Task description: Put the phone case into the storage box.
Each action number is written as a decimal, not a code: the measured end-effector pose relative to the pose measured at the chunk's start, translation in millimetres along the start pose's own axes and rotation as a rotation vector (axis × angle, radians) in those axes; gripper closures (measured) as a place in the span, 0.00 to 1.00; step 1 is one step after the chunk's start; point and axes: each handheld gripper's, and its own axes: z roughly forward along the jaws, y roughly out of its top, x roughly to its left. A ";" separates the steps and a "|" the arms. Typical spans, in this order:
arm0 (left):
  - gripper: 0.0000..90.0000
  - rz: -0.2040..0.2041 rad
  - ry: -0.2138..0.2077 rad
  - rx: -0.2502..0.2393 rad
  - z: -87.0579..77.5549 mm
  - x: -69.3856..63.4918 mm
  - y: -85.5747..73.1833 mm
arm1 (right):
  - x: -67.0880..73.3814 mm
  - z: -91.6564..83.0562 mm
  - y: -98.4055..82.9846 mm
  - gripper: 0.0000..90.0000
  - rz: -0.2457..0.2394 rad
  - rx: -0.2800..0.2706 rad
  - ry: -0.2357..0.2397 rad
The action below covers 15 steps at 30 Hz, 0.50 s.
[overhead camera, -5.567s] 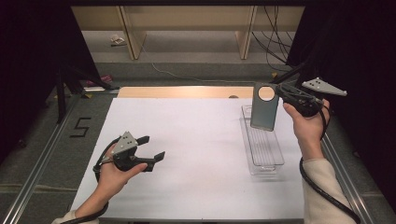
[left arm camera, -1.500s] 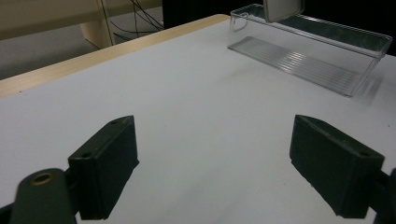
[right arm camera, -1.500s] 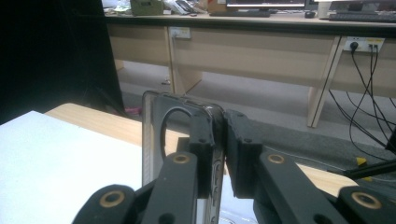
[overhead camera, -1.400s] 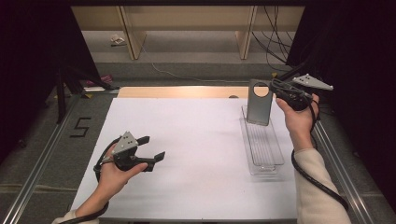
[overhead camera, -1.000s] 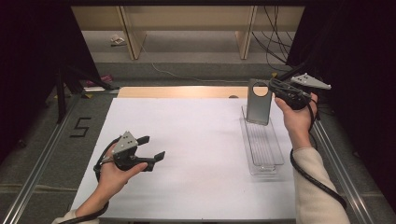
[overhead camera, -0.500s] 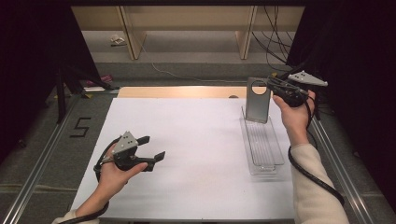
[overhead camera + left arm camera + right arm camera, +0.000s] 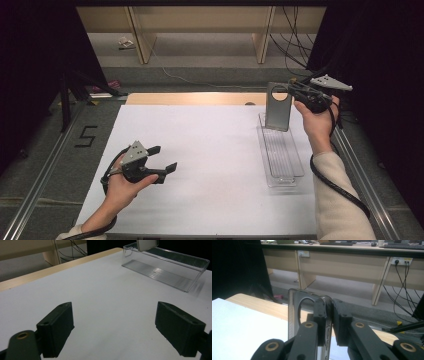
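My right gripper [image 7: 291,93] is shut on the upper edge of a grey flat case [image 7: 278,112] with a round hole near its top. The case hangs upright over the far end of a clear plastic tray [image 7: 280,160] at the right of the white table. In the right gripper view the jaws [image 7: 331,305] pinch the case's translucent rim [image 7: 294,312]. My left gripper [image 7: 164,157] rests low over the table's near left, open, with nothing between its jaws [image 7: 115,327]. From there the tray [image 7: 165,272] and the case's lower end [image 7: 147,244] show far off.
A white sheet [image 7: 200,150] covers the table, with a wooden strip [image 7: 195,98] along its far edge. Metal rails [image 7: 360,170] run down both sides. A "5" mark [image 7: 86,136] lies left of the sheet. Cables and desk legs stand beyond the table.
My right hand has drifted a little left and toward the table's far edge with the case still gripped. The left gripper has stayed put and open.
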 end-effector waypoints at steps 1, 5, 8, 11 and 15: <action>0.17 0.000 0.000 0.000 0.0 0.0 0.0 | -0.2 0.5 0.1 0.91 -0.001 0.002 0.000; 0.17 0.000 -0.001 0.000 0.0 0.2 -0.2 | -1.4 3.1 0.0 0.91 0.001 0.007 -0.001; 0.17 -0.002 -0.001 -0.001 0.1 0.0 -0.1 | -1.9 4.6 0.0 0.91 0.003 0.013 -0.002; 0.17 -0.001 -0.001 0.000 0.1 -0.2 -0.1 | -3.0 6.7 -0.5 0.91 0.005 0.019 -0.004; 0.17 -0.003 -0.001 -0.001 0.2 0.0 -0.1 | -4.5 8.2 -1.1 0.91 0.007 0.025 -0.006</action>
